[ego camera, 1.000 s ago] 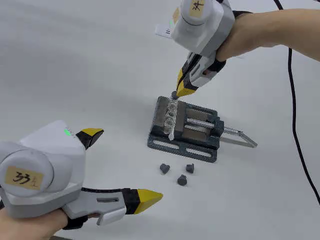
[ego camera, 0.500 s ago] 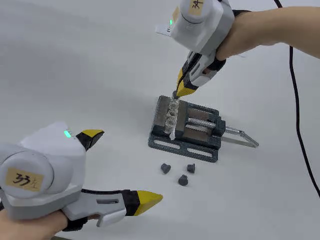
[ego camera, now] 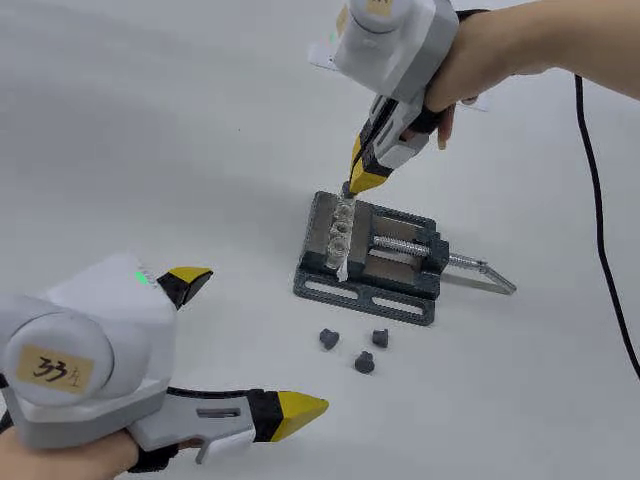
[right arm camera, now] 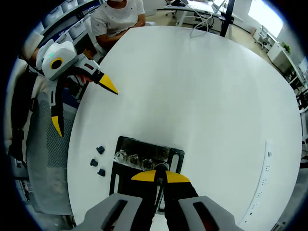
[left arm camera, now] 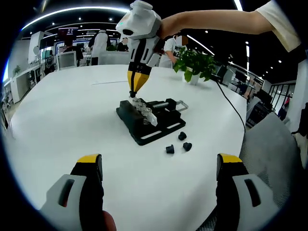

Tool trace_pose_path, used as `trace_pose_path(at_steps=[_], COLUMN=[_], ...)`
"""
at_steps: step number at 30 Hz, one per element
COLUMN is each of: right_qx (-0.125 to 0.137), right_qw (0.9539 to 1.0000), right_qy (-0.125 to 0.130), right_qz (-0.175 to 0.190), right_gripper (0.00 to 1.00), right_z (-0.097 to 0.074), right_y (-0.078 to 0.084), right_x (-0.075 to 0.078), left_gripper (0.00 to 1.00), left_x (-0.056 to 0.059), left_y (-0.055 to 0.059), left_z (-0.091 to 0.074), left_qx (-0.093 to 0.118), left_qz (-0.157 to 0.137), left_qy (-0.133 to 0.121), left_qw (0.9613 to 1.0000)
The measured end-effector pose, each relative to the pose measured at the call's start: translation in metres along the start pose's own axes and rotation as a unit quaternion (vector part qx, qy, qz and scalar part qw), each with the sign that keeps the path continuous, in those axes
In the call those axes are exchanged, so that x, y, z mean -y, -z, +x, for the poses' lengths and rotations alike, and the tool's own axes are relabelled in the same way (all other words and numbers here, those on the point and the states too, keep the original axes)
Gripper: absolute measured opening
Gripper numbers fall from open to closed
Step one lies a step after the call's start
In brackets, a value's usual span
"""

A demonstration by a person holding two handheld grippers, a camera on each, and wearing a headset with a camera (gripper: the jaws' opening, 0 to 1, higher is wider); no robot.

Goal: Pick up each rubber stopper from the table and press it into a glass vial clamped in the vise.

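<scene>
right tool [ego camera: 358,178]
- held at the upper right of the head view, angled steeply down toward the far end of the vise [ego camera: 372,268].
- yellow tips drawn nearly together, clamped on a small dark stopper [ego camera: 347,188].
- stopper placed right at the mouth of the end vial; depth of seating not discernible.
- in the right gripper view, both tips side by side directly over that end vial.

left tool [ego camera: 255,340]
- held low at the near left of the head view, well apart from the vise.
- jaws spread wide apart, nothing between them.
- aimed across the desk [ego camera: 180,150] toward the vise, as shown in the left gripper view.

vise
- dark metal, flat on the desk, screw and handle [ego camera: 482,270] extending to the right in the head view.
- row of clear glass vials [ego camera: 340,236] clamped upright between its jaws.

loose stoppers [ego camera: 364,362]
- three dark pieces on the desk, just in front of the vise on the near side.
- grouped near one another, none touching the vise.

other
- black cable [ego camera: 600,240] trailing across the right side of the desk.
- potted plant [left arm camera: 195,62] at the far edge of the desk in the left gripper view.
</scene>
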State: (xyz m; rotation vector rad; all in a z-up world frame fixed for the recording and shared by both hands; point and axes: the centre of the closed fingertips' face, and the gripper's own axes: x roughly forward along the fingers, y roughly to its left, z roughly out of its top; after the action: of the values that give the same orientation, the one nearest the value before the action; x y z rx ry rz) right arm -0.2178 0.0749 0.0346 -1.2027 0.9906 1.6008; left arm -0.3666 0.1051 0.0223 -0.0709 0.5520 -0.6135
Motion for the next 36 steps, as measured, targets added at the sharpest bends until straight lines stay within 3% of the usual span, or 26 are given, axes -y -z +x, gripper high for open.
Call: trace_pose_path(at_steps=[5, 11, 20, 29, 36], right_qx=[-0.016, -0.029, -0.019, -0.028, -0.029], right_qw=[0.9994, 0.9989, 0.9997, 0.9996, 0.9996], right_qy=[0.009, 0.01, 0.006, 0.003, -0.005], right_qz=[-0.031, -0.034, -0.012, -0.011, -0.001], right_gripper=[0.01, 0.0, 0.0, 0.0, 0.0], right_z=[-0.001, 0.0, 0.001, 0.0, 0.003], right_y=[0.002, 0.005, 0.003, 0.002, 0.002], right_x=[-0.011, -0.006, -0.006, -0.011, -0.001], left_gripper=[0.98, 0.98, 0.98, 0.98, 0.98], left_x=[0.002, 0.003, 0.003, 0.003, 0.008], left_y=[0.001, 0.003, 0.003, 0.0, -0.004], left_z=[0.002, 0.005, 0.007, 0.01, 0.013], left_qx=[-0.002, -0.002, -0.002, -0.002, 0.001], left_qz=[-0.001, -0.003, -0.006, -0.011, -0.016], left_qy=[0.002, 0.005, 0.007, 0.008, 0.009], left_qw=[1.0, 1.0, 1.0, 0.9999, 0.9998])
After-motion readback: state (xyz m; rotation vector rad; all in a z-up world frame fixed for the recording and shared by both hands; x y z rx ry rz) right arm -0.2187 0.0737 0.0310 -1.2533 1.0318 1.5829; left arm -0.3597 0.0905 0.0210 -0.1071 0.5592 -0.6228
